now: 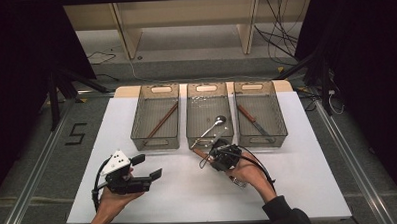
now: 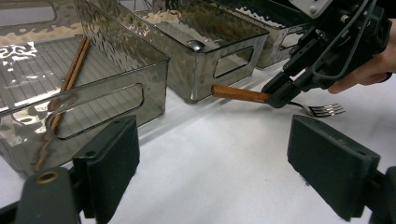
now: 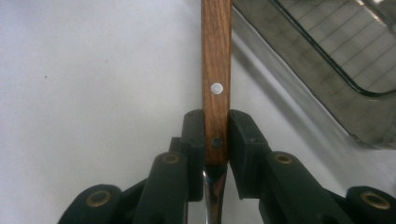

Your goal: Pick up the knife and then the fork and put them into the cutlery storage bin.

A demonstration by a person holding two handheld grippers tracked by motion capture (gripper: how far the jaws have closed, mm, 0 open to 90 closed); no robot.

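wooden-handled fork, held level above the white table, near the middle bin's front

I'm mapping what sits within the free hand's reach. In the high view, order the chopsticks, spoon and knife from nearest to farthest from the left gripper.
From the left gripper:
1. Chopsticks, in the left bin, nearest.
2. Spoon, in the middle bin.
3. Knife, in the right bin, farthest.
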